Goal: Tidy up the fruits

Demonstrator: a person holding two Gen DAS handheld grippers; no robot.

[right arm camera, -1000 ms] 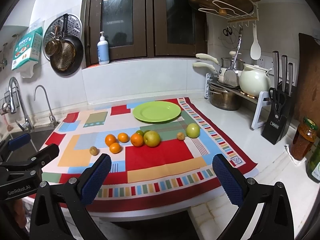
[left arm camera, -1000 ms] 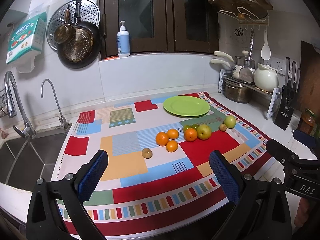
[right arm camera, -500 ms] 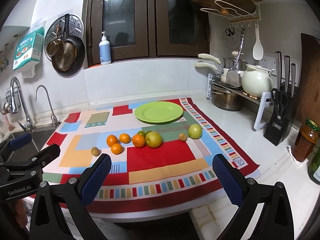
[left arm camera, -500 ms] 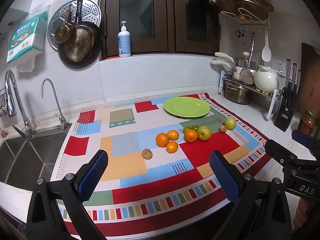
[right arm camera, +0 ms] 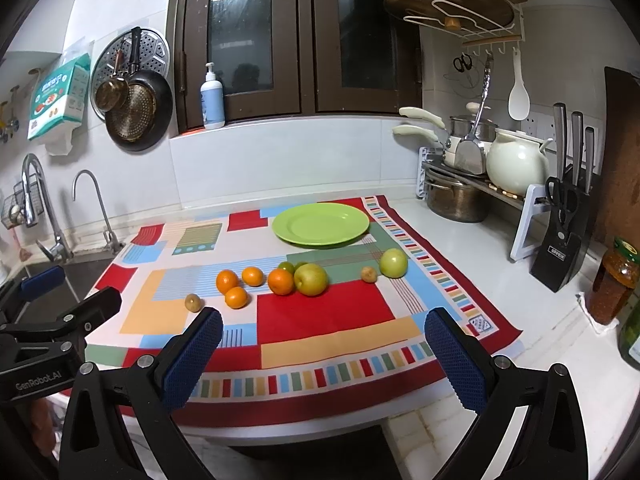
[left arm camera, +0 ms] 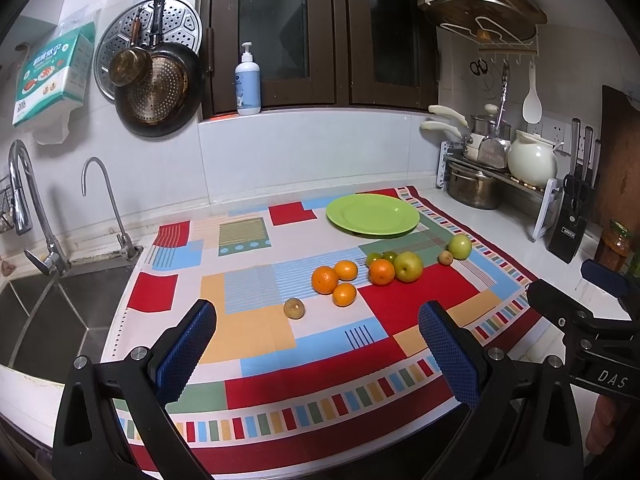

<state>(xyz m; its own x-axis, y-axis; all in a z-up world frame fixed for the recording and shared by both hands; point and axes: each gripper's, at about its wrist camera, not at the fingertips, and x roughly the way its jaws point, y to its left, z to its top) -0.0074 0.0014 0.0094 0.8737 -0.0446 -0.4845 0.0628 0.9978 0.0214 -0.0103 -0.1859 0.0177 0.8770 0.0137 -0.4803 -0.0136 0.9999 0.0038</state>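
A green plate [left arm camera: 372,214] [right arm camera: 320,224] stands empty at the back of a colourful patchwork cloth [left arm camera: 256,332]. In front of it lie several fruits: oranges [left arm camera: 324,279] [right arm camera: 281,281], a yellow-green apple [left arm camera: 408,266] [right arm camera: 311,279], a green apple [left arm camera: 459,246] [right arm camera: 393,263], small green fruits [left arm camera: 374,258] and two small brown fruits [left arm camera: 294,308] [right arm camera: 368,274]. My left gripper [left arm camera: 316,354] is open and empty, over the cloth's front edge. My right gripper [right arm camera: 322,358] is open and empty, in front of the counter edge. Each gripper also shows at the other view's side.
A sink [left arm camera: 36,316] with two taps lies left of the cloth. A rack with pots and a white kettle [right arm camera: 516,166], a knife block [right arm camera: 562,248] and jars [right arm camera: 614,280] stand at the right. Pans hang on the back wall.
Both grippers have risen and edged slightly forward towards the cloth. The fruits and plate have not moved.
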